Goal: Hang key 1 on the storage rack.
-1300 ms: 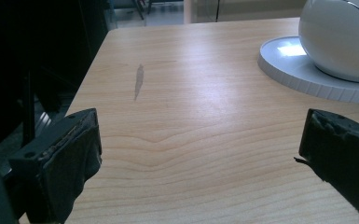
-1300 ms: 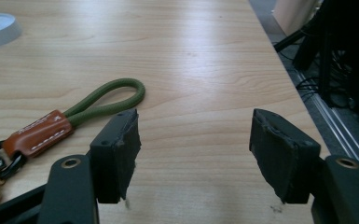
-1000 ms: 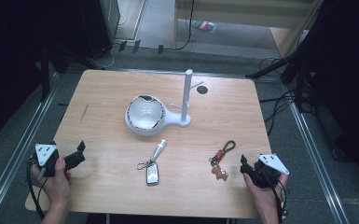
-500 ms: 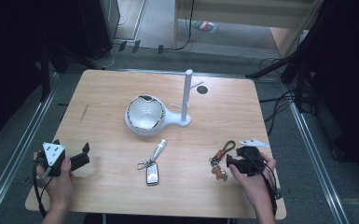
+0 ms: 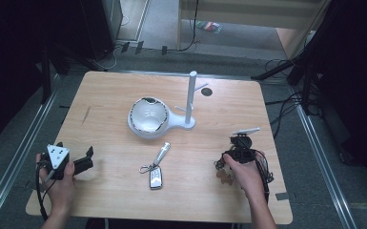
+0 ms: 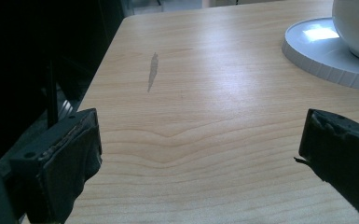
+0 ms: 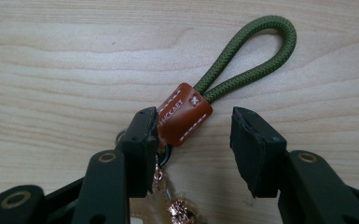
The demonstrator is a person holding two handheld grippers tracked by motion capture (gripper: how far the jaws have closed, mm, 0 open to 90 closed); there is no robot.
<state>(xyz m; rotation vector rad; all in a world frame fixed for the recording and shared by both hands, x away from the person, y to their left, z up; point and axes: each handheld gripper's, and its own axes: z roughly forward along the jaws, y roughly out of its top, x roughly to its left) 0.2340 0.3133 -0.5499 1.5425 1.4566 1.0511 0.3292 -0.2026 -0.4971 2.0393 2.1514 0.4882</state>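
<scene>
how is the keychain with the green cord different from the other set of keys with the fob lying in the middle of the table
The green-cord keychain has an olive rope loop, a brown leather tab and copper-coloured charms; the key fob set is silver and grey, with a metal ring. The green-cord keychain lies between the right gripper's jaws, which have just been closing, one touching its tab; the key fob set lies apart from both grippers. Both lie flat on the wooden table.

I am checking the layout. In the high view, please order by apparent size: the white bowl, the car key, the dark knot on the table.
1. white bowl, clearly largest.
2. car key.
3. dark knot, smallest, though farther from the camera.
</scene>
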